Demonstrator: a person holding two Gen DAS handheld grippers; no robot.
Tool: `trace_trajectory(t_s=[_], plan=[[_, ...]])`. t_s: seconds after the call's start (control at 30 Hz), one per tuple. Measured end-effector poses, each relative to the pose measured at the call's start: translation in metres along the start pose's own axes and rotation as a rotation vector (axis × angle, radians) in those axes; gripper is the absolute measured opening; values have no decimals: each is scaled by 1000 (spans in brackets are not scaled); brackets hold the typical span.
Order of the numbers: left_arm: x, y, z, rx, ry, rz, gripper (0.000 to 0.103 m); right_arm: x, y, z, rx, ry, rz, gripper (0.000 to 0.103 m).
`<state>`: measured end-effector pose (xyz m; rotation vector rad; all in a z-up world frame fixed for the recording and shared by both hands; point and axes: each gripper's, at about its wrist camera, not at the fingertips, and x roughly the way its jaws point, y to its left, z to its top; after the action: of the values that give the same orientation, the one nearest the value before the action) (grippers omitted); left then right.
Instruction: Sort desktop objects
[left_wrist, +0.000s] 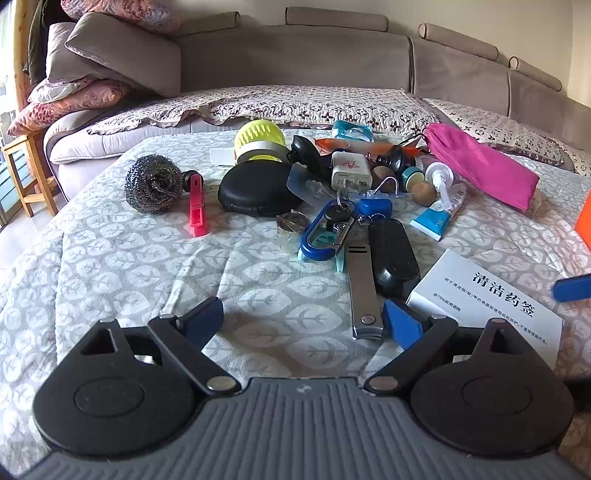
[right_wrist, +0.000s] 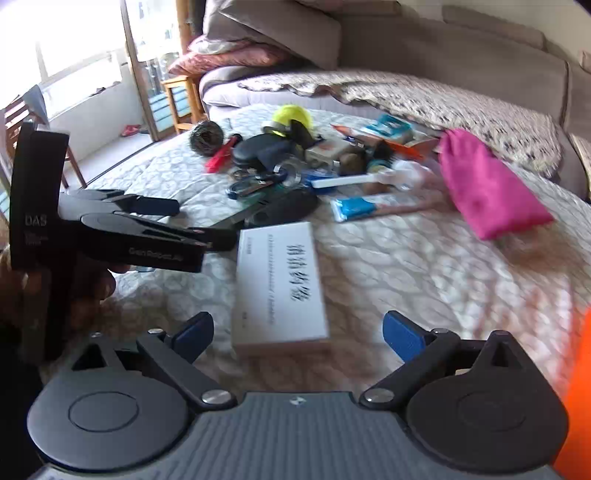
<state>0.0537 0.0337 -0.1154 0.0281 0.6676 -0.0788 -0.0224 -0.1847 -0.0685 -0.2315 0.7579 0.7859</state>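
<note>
A pile of small objects lies on the quilted table cover (left_wrist: 147, 258): a steel wool ball (left_wrist: 153, 184), a red clip (left_wrist: 196, 206), a black round case (left_wrist: 258, 188), a blue carabiner with keys (left_wrist: 327, 230), a metal bar (left_wrist: 364, 291), a black oblong case (left_wrist: 393, 254), a tube (left_wrist: 441, 210), a pink pouch (left_wrist: 480, 166) and a white box (left_wrist: 491, 306). My left gripper (left_wrist: 303, 321) is open and empty, low over the cover before the metal bar. My right gripper (right_wrist: 297, 332) is open and empty, with the white box (right_wrist: 279, 284) between its fingers' line. The left gripper (right_wrist: 147, 229) also shows in the right wrist view.
A grey sofa (left_wrist: 295, 62) with a patterned throw runs behind the table. An orange object (right_wrist: 576, 398) sits at the right edge. A wooden stool (left_wrist: 26, 173) stands left of the table. A yellow-green round object (left_wrist: 260, 138) and a white charger (left_wrist: 351, 170) lie in the pile.
</note>
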Motion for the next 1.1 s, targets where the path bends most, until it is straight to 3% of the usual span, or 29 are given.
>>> trace_trajectory(t_s=[0.13, 0.17, 0.2, 0.23, 0.3, 0.43, 0.63, 0.83, 0.93, 1.1], plan=[[-1, 1, -1, -1, -4, -6, 91, 13, 13, -8, -46, -59, -24, 99], [-2, 1, -1, 3, -8, -10, 85, 15, 11, -6, -28, -62, -26, 97], [-2, -1, 0, 12, -13, -15, 81, 14, 10, -6, -15, -73, -38, 89], [-2, -2, 0, 24, -19, -21, 73, 14, 7, -5, -4, -83, -54, 82], [-4, -7, 0, 55, -30, -48, 56, 11, 2, -2, 29, -94, -81, 57], [-8, -16, -1, 107, -28, -78, 17, 8, -5, 2, 86, -76, -129, 55], [-19, -18, 6, 57, 94, -78, 16, -10, -11, -2, 206, -10, -170, 55], [-34, -26, 6, 55, 199, -12, 16, -33, -6, -15, 311, 64, -210, 55], [-45, -33, 5, 60, 222, 13, 16, -53, -3, -24, 368, 99, -197, 55], [-75, -43, 4, 82, 204, 0, 16, -109, 10, -15, 373, 73, -205, 55]])
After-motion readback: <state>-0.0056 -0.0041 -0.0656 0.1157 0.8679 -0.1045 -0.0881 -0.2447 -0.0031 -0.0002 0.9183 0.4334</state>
